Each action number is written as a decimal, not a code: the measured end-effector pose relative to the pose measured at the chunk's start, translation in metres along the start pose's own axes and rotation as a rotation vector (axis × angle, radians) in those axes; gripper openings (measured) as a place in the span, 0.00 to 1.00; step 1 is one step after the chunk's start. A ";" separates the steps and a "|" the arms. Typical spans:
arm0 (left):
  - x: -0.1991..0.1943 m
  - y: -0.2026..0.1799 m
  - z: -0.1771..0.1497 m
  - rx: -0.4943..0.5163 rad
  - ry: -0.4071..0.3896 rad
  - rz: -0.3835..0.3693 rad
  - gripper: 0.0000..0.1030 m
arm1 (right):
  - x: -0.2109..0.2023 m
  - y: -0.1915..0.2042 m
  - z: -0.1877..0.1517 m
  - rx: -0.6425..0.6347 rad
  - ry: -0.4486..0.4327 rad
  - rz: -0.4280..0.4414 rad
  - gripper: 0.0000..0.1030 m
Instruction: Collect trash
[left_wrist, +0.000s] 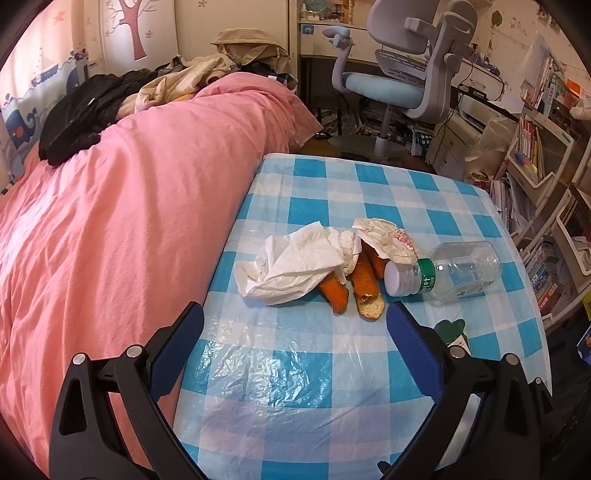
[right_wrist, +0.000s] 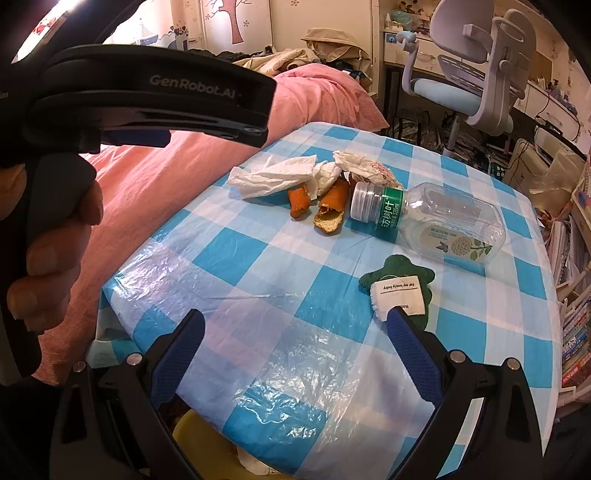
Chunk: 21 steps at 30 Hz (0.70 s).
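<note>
On the blue-checked table (left_wrist: 295, 369) lies a pile of trash: a crumpled white tissue (left_wrist: 295, 260), orange peels (left_wrist: 364, 284), a crumpled wrapper (left_wrist: 386, 236) and an empty clear plastic bottle (left_wrist: 450, 271) on its side. The same tissue (right_wrist: 273, 175), peels (right_wrist: 330, 206), wrapper (right_wrist: 364, 166) and bottle (right_wrist: 439, 218) show in the right wrist view. My left gripper (left_wrist: 295, 314) is open and empty, just short of the peels. My right gripper (right_wrist: 295, 317) is open and empty above the table's near part, beside a green knitted item with a white tag (right_wrist: 399, 290).
A pink-covered bed (left_wrist: 110, 221) with clothes borders the table's left side. A grey and blue desk chair (left_wrist: 406, 77) stands behind the table. Bookshelves (left_wrist: 546, 184) fill the right. A yellow bin (right_wrist: 207, 450) with trash sits below the table's near edge. The left gripper's body (right_wrist: 147, 103) is at the upper left.
</note>
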<state>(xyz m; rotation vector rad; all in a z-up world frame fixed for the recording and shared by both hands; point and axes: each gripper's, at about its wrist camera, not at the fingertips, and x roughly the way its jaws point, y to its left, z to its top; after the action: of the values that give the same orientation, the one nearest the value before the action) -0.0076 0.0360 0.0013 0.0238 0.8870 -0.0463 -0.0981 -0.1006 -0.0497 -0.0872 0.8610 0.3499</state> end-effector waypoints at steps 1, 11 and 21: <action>0.000 -0.001 0.000 0.002 0.001 0.000 0.93 | 0.000 0.000 0.001 -0.001 0.000 0.001 0.92; 0.003 -0.004 0.000 0.010 0.006 0.002 0.93 | 0.002 0.001 0.004 -0.012 -0.003 0.003 0.92; 0.005 -0.006 -0.001 0.019 0.009 0.003 0.93 | 0.001 0.002 0.003 -0.017 -0.006 0.002 0.92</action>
<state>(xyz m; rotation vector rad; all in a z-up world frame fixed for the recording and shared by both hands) -0.0057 0.0299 -0.0029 0.0427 0.8960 -0.0517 -0.0957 -0.0977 -0.0484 -0.1009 0.8519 0.3589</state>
